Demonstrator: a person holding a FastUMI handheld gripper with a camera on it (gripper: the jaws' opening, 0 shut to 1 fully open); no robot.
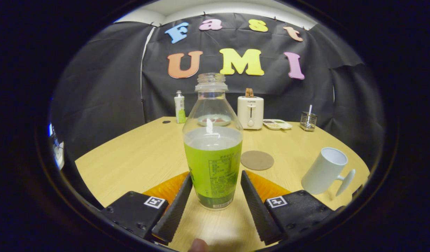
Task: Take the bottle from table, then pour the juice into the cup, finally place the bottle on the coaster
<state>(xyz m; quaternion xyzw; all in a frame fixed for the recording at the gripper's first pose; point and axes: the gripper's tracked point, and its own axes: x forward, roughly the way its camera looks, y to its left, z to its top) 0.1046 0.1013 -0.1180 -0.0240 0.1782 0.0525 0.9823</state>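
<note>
Gripper view, uncapped clear bottle (212,147) with green label, upright on table (138,157), between spread jaws, neither touching

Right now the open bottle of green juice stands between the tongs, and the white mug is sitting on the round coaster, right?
Not quite. The gripper view shows the white mug on the bare table, apart from the round coaster, which has nothing on it. The rest is right: the open bottle stands between the open tongs.

Hand-held gripper (213,199) with ribbed wedge fingers, boxy screwed finger blocks, each bearing a square black-and-white marker
</note>
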